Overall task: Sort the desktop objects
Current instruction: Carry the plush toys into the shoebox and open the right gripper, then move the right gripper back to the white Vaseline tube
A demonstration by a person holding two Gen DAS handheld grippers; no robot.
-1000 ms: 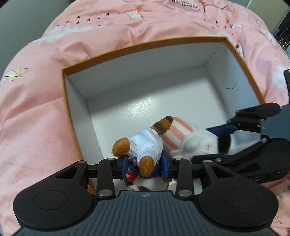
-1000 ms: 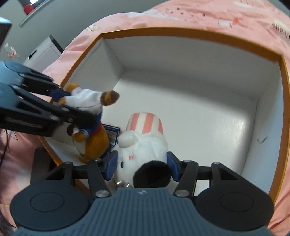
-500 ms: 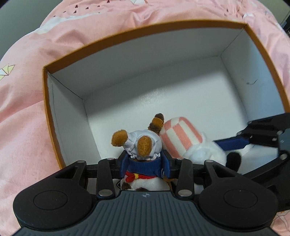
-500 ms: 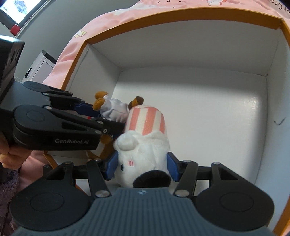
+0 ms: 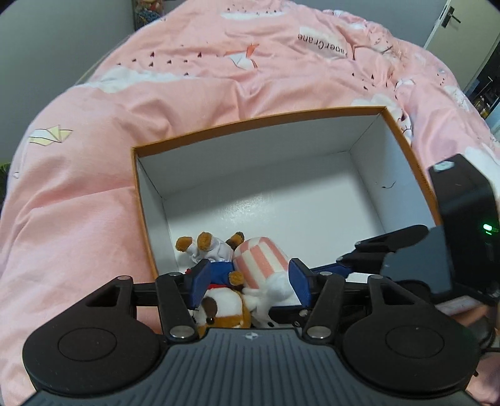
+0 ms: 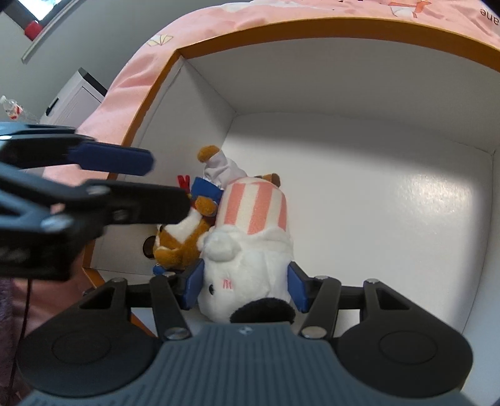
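An orange-rimmed box (image 5: 250, 123) with white walls lies on a pink bedspread. In its near left corner lies a brown plush toy (image 5: 215, 250) in a white shirt and blue trousers, upside down against the wall. My left gripper (image 5: 250, 281) hovers above it with its jaws opening, and neither pad touches the toy. From the right wrist view the brown toy (image 6: 178, 243) leans on a white plush (image 6: 250, 259) with a pink-striped hat. My right gripper (image 6: 245, 285) is shut on the white plush, one pad on each side. The left gripper (image 6: 167, 182) reaches in from the left.
The box floor (image 6: 375, 203) to the right of the toys is bare white. The pink bedspread (image 5: 187, 93) with paper-crane prints surrounds the box. A white cabinet (image 6: 75, 96) stands beyond the bed on the left, and a door (image 5: 450, 18) at the far right.
The left gripper opened, let go of the brown toy and rose away from the box. The toy now lies in the corner. The right gripper still grips the white plush.
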